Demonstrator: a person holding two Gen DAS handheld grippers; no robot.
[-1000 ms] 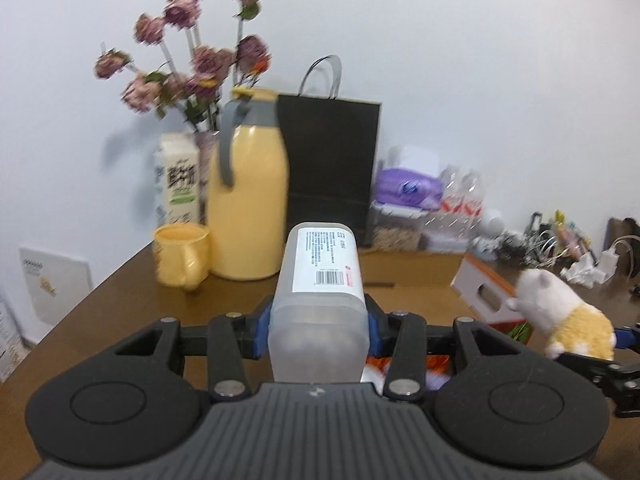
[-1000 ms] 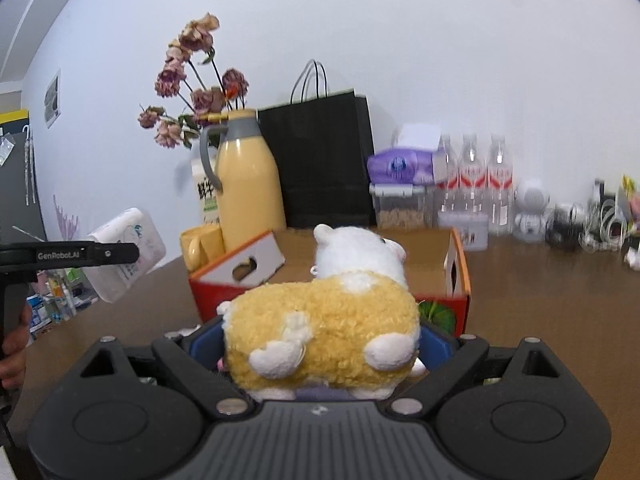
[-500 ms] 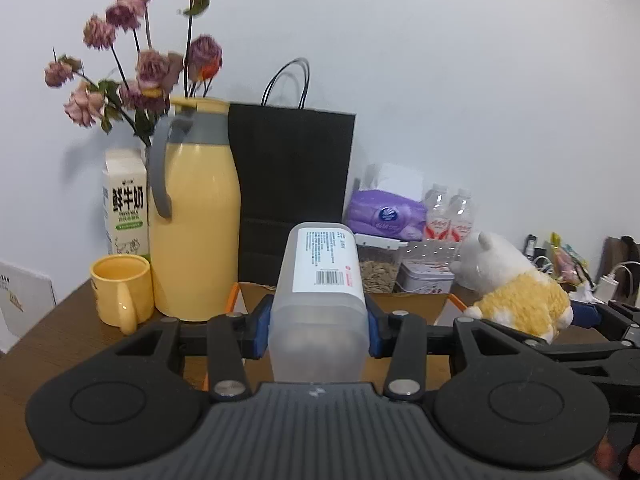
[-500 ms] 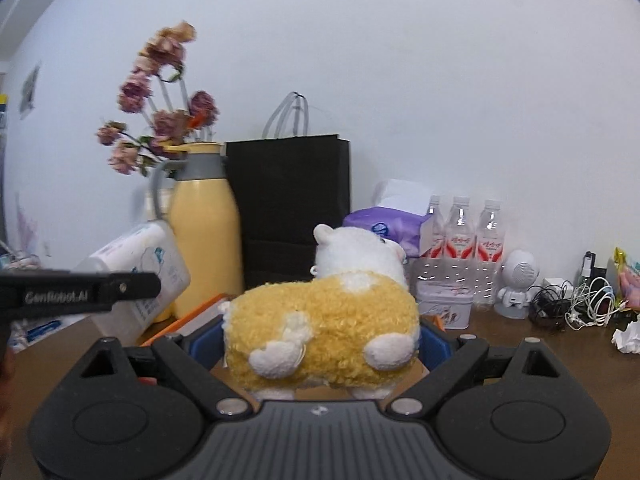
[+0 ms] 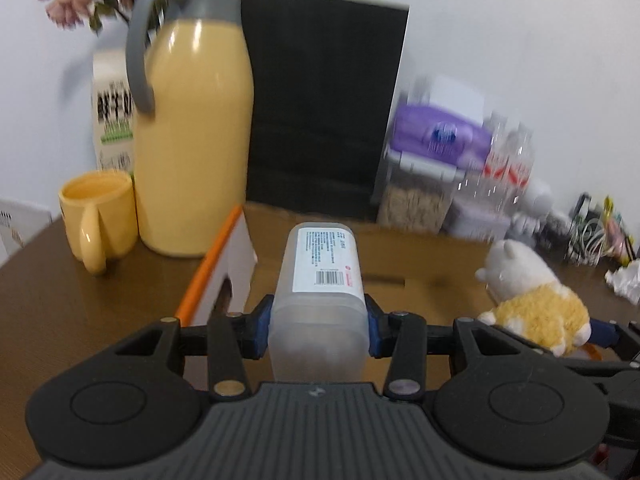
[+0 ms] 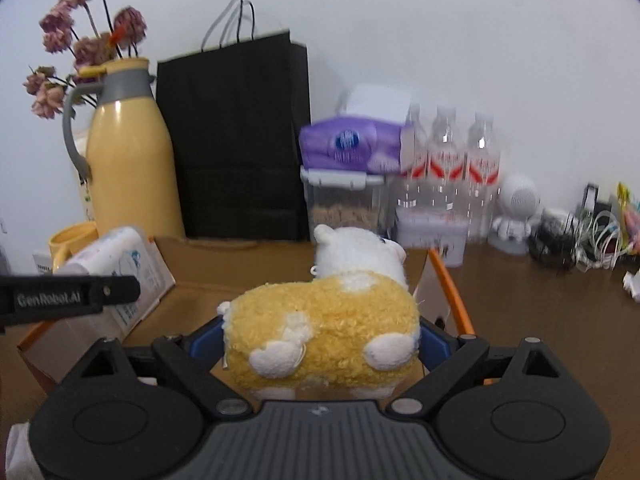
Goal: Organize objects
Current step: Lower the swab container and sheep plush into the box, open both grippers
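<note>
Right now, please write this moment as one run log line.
left hand-held gripper: shut on white bottle | right hand-held gripper: shut on plush toy | both over open cardboard box | nothing released yet

my left claw (image 5: 318, 322) is matte black plastic: two round housings with shallow discs pressed into them, a ribbed grey plate between, a tiny pale mark at its top edge. silver screw heads sit at the linkage pivots, and the pads are blue. my right claw (image 6: 322, 338) is built the same. a black side bar reads "genrobot.ai" in grey letters.
</note>
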